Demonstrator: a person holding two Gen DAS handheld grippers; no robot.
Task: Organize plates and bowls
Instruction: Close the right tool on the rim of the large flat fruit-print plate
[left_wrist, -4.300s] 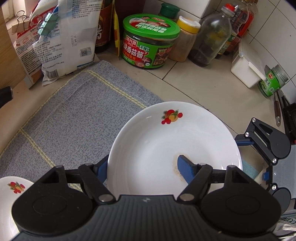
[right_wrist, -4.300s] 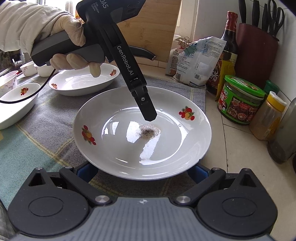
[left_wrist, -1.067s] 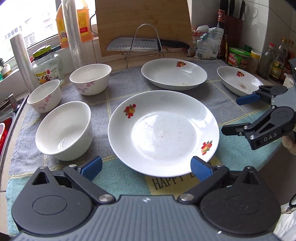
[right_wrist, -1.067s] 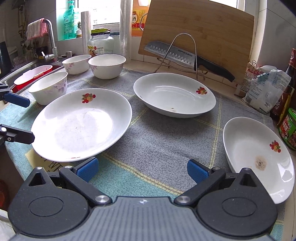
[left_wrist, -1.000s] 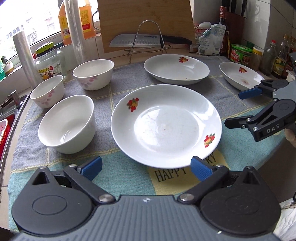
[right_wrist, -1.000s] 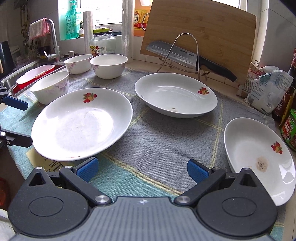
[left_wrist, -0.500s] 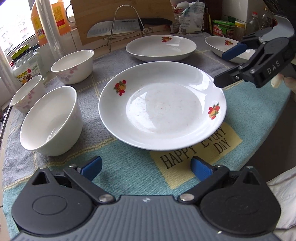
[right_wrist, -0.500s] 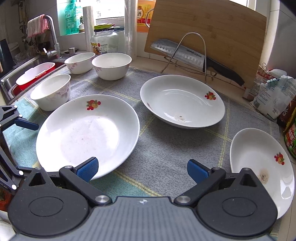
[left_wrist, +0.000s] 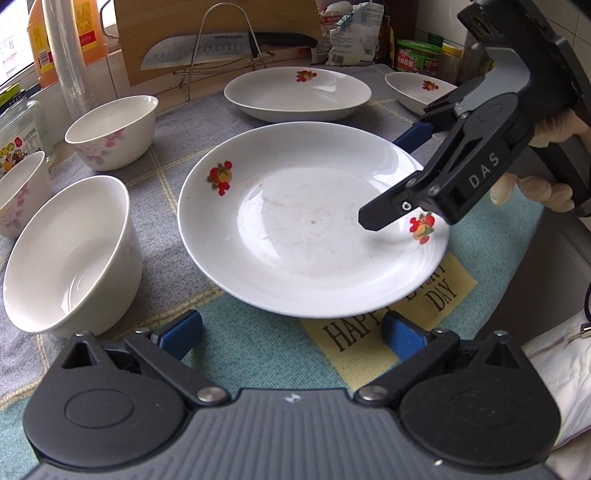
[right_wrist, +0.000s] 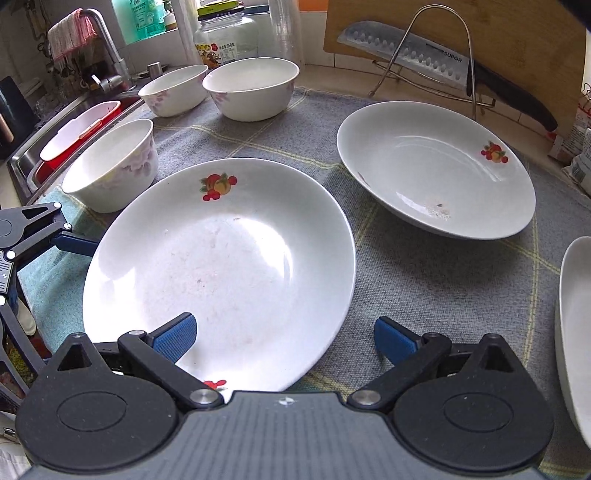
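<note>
A large white plate (left_wrist: 314, 221) with fruit decals lies on the grey and teal cloth (left_wrist: 258, 343). My left gripper (left_wrist: 291, 334) is open just short of its near rim. My right gripper (left_wrist: 386, 177) is open astride the plate's right rim: in the right wrist view one finger is over the plate (right_wrist: 221, 266) and the other over the cloth, around gripper (right_wrist: 284, 339). A deep plate (right_wrist: 436, 170) and a small oval plate (left_wrist: 417, 88) lie behind. Three bowls (left_wrist: 70, 254), (left_wrist: 110, 129), (left_wrist: 18, 192) stand at the left.
A knife on a wire rack (left_wrist: 221, 51) leans against a wooden board at the back. Jars and bottles (left_wrist: 417, 55) crowd the back right corner. A sink (right_wrist: 74, 129) with a red tub lies beyond the bowls. The counter's front edge runs beside the cloth.
Both grippers have closed in on the large plate. The right gripper has swung over its right rim. The small oval plate that my left gripper held earlier now lies at the back right.
</note>
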